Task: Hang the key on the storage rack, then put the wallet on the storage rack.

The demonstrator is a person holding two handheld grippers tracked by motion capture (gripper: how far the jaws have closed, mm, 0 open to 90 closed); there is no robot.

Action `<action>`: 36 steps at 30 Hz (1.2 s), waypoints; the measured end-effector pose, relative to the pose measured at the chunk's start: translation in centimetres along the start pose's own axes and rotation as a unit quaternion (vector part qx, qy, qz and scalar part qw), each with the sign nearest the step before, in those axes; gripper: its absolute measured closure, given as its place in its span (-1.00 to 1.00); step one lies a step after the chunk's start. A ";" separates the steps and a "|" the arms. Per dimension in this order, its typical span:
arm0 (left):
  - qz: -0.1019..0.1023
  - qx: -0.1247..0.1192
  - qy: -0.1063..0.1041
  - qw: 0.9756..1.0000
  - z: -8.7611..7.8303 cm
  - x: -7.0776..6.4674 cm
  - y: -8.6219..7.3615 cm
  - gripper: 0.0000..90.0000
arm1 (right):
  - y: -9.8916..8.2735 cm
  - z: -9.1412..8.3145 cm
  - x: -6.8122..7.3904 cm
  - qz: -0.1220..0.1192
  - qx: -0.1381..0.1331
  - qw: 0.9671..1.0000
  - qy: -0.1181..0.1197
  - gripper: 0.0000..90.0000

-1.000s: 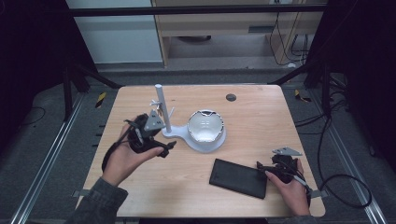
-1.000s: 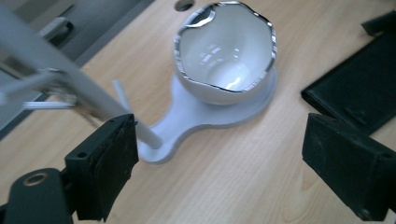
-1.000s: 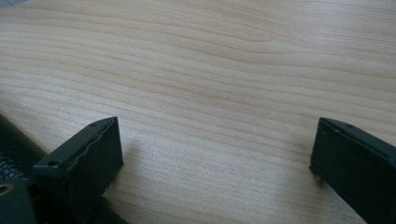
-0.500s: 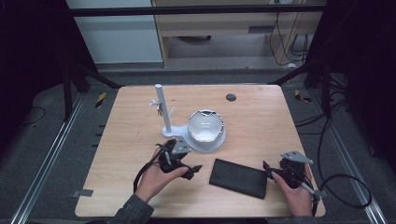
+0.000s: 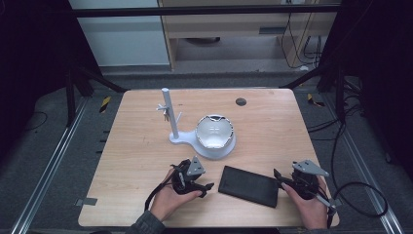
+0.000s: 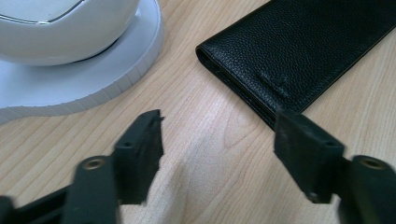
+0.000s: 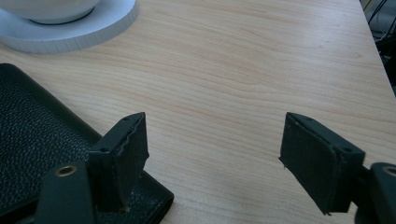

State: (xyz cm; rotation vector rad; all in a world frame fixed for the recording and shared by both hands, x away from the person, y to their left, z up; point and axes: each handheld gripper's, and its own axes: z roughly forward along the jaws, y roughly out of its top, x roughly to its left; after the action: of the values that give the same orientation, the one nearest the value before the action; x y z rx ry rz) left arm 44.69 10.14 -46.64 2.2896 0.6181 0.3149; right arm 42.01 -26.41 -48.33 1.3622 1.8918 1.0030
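Both grippers — left gripper (image 5: pixel 207 187), right gripper (image 5: pixel 278 179) — are narrowing empty fingers beside the wallet (image 5: pixel 248 186), risking shoving it across the bench (image 5: pixel 136 146).

Both forearms entered the high view from six o'clock. The left gripper (image 5: pixel 207 187) sat low in its hand (image 5: pixel 168 200), jaws pointing toward three o'clock; they had just been closing, with nothing between them. The right gripper (image 5: pixel 277 178), in its hand (image 5: pixel 307 204), pointed toward nine o'clock, jaws likewise closing on nothing.
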 end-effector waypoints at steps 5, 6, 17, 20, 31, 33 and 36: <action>0.009 0.001 -0.008 1.000 -0.3 -0.4 0.1 0.13 | -0.1 -1.0 -0.1 0.005 -0.013 1.000 -0.001 -0.52; 0.012 0.003 -0.008 1.000 -0.4 -0.5 0.1 0.19 | -0.2 -1.2 -0.1 0.004 -0.016 1.000 -0.002 -0.50; 0.032 0.024 -0.031 0.999 0.1 -0.8 -0.1 0.86 | -0.5 -2.3 0.6 -0.023 -0.020 0.999 0.019 -0.21; 0.031 0.031 -0.040 0.998 0.3 -0.9 -0.2 0.99 | -0.4 -2.3 0.9 -0.032 -0.023 0.999 0.025 -0.09; 0.057 0.065 -0.051 0.995 1.9 -2.2 0.1 1.00 | -0.7 -2.6 1.0 -0.053 -0.024 0.998 0.037 0.19; 0.061 0.068 -0.049 0.995 2.0 -2.3 0.1 1.00 | -0.6 -2.7 1.2 -0.050 -0.023 0.998 0.039 0.19; 0.063 0.071 -0.048 0.994 2.2 -2.3 0.1 1.00 | -0.6 -2.6 1.3 -0.052 -0.022 0.998 0.040 0.19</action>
State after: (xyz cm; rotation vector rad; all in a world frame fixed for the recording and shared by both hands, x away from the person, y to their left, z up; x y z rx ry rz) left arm 43.67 7.58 -48.24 2.4707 0.4614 0.2254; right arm 39.21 -25.89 -47.49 1.2022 1.9667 1.0542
